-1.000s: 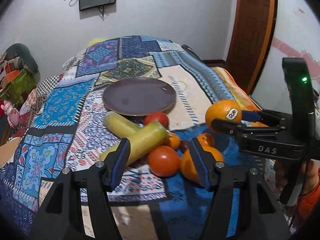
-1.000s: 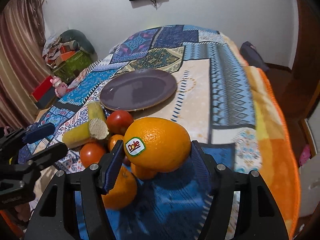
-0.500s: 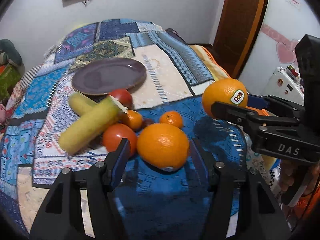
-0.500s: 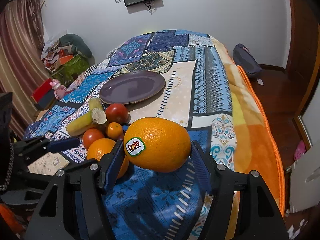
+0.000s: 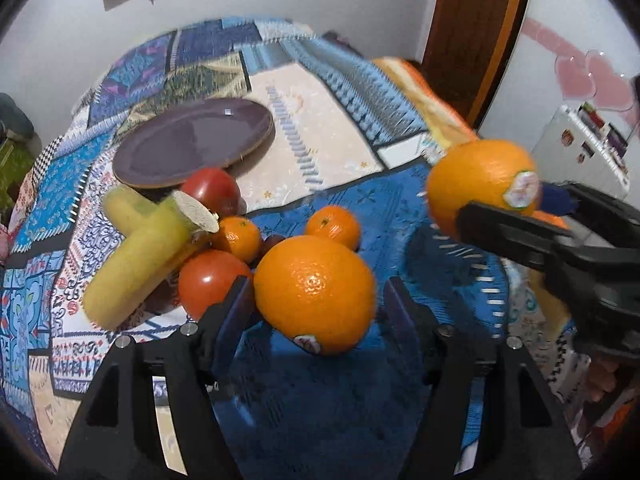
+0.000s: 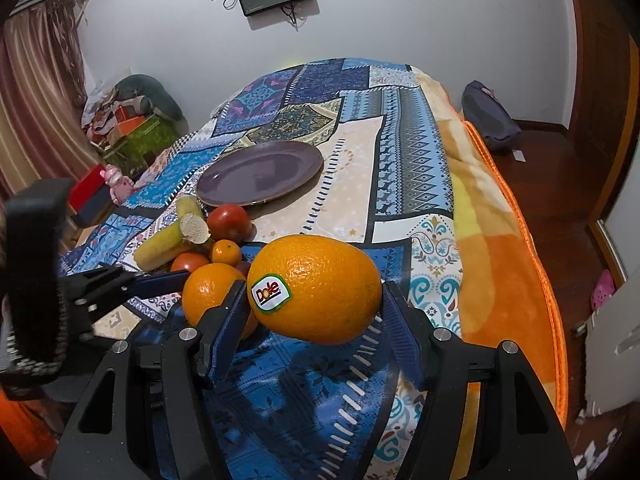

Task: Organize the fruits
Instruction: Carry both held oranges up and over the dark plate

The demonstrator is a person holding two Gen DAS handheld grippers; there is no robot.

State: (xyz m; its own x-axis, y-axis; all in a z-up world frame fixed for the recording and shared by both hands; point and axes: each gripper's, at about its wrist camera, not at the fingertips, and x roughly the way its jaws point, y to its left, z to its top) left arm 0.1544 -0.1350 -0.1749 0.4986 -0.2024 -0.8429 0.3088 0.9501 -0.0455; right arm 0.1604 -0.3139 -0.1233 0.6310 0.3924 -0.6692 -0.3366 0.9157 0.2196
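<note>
Right tongs [image 6: 314, 308] are pinched on a stickered orange [image 6: 316, 288], held above the bed [image 6: 404, 168], angled downward. Left tongs [image 5: 316, 308], jaws just opened wider, are spread around a second orange [image 5: 314, 294] on the blue quilt, right pad clear. The plate [image 5: 192, 140] lies beyond, bare.

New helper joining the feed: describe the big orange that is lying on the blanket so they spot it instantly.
Find the purple plate on the patchwork blanket; the fruit pile lies just in front of it. At the pile's near edge, on the blue patch, sits the big orange. It dwarfs the two small mandarins behind it and, unlike the Dole-stickered orange, is not gripped.
</note>
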